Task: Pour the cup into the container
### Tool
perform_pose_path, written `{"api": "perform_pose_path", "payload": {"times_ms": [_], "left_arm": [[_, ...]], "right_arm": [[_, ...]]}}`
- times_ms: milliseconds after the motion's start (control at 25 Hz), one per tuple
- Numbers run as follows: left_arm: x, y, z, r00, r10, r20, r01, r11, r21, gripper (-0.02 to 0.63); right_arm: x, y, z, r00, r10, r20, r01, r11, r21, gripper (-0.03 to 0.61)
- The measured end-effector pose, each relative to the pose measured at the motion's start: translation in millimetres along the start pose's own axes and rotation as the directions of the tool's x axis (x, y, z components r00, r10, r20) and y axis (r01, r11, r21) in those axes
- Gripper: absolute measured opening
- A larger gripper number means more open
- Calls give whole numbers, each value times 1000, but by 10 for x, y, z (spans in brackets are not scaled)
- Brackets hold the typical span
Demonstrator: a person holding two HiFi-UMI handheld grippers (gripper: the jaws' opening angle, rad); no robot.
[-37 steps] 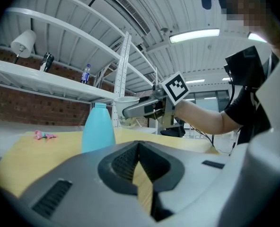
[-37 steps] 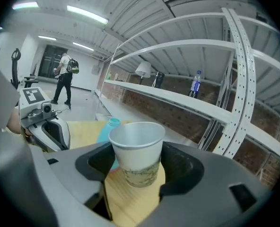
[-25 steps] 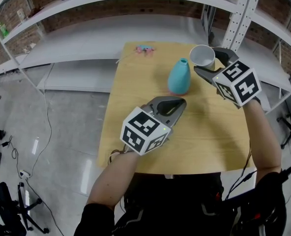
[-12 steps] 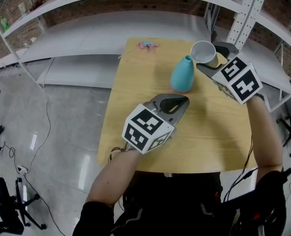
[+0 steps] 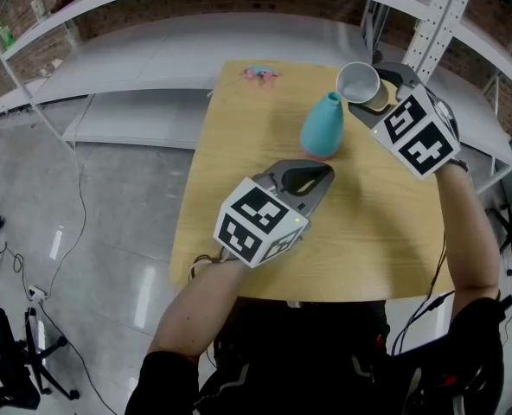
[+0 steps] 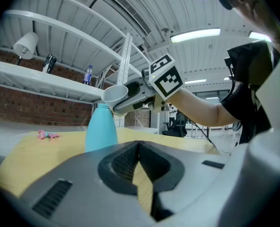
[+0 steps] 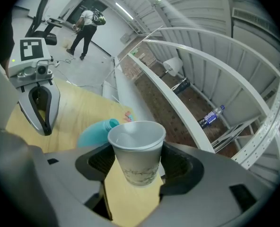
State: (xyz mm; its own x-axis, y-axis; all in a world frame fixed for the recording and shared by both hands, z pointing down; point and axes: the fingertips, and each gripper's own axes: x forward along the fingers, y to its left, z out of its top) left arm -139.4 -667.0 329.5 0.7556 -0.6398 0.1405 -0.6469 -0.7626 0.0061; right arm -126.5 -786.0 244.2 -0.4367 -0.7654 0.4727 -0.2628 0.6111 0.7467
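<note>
A teal narrow-necked container (image 5: 323,130) stands upright on the wooden table (image 5: 239,171). My right gripper (image 5: 365,95) is shut on a white paper cup (image 5: 358,82), which it holds in the air just right of the container's mouth, tipped toward it. In the left gripper view the cup (image 6: 114,94) hangs right beside the top of the container (image 6: 101,129). The right gripper view shows the cup (image 7: 136,155) gripped between the pads, its inside looking white and bare. My left gripper (image 5: 318,173) hovers shut and holding nothing, nearer than the container.
A small pink object (image 5: 258,73) lies at the table's far edge. White metal shelving with an upright post (image 5: 429,15) stands close behind and to the right. Grey floor with cables lies off the table's left edge.
The cup in my right gripper has edged a little farther away and toward the container's mouth. My left gripper has stayed put.
</note>
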Motion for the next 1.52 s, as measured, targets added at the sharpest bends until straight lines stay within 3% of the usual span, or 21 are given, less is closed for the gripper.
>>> {"api": "perform_pose_path", "payload": {"times_ms": [520, 1520], "left_arm": [[4, 0, -4, 1000, 0, -1, 0, 1000, 0, 2], [0, -6, 2, 1000, -5, -2, 5, 1000, 0, 2]], "right_arm": [[55, 2, 5, 998, -36, -47, 31, 994, -108, 305], [87, -13, 48, 997, -52, -64, 41, 986, -163, 305]]}}
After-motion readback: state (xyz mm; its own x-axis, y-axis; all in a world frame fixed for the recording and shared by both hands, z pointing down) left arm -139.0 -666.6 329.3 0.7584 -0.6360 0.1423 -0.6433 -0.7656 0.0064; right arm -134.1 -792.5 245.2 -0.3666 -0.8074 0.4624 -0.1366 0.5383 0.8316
